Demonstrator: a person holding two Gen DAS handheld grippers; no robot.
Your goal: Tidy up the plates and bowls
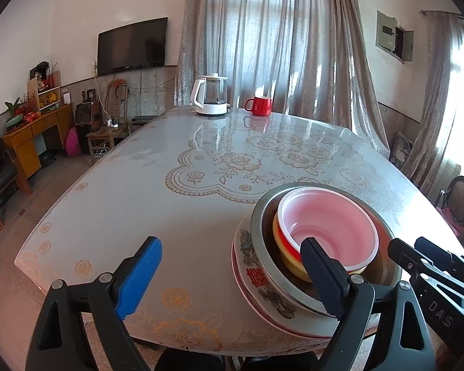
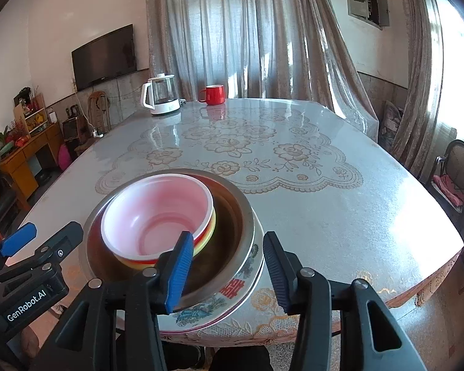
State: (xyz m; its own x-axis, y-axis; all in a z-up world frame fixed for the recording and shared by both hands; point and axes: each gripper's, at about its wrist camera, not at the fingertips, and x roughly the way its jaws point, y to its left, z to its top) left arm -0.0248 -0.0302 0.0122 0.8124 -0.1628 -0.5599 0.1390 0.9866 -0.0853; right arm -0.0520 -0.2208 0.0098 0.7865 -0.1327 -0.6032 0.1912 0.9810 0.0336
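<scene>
A stack stands at the table's near edge. At the bottom are patterned ceramic plates, then a steel bowl, then a yellow-and-red bowl. A pink bowl is on top. My left gripper is wide open at the stack's left side. Its right finger hangs in front of the bowls and nothing is gripped. My right gripper is open and straddles the stack's right rim. One finger is over the steel bowl, the other outside the plates, and neither pad presses.
A white kettle and a red mug stand at the far edge of the table, which has a glossy lace-patterned cover. A chair stands off the right side. The stack sits close to the table's near edge.
</scene>
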